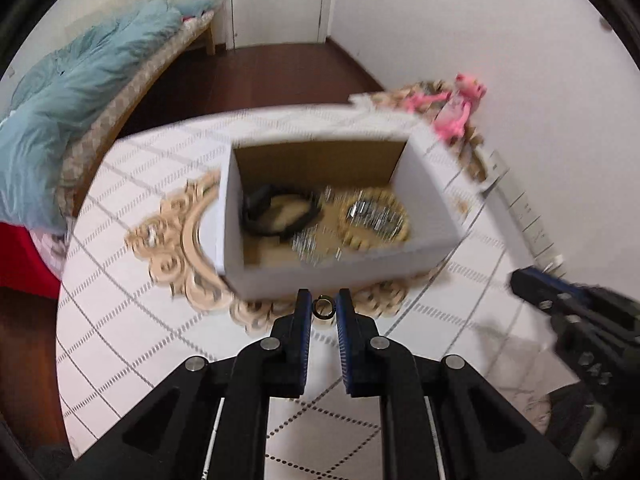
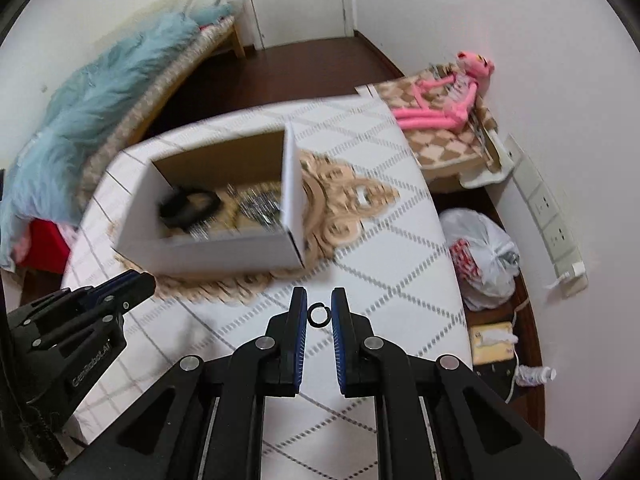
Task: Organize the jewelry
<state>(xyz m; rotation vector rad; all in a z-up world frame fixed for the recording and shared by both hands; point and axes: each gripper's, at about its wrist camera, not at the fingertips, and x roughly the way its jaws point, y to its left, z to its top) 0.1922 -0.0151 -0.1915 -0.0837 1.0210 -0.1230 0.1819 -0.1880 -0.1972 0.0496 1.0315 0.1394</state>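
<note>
Left claw [image 1: 324, 307], low centre of its frame, is nearly closed on a small gold ring [image 1: 324, 308]; right claw [image 2: 319, 314], low centre of its frame, pinches a small dark ring [image 2: 319, 314] the same way. The white cardboard box [image 1: 280, 276] sits mid-frame on the table [image 1: 132, 320], holding a black band [image 1: 276, 212] and a beaded bracelet [image 1: 374, 220]. Risk: both grips are thin edge pinches near the tips, so a tilt or jolt could flick a ring onto the table short of the box.
</note>
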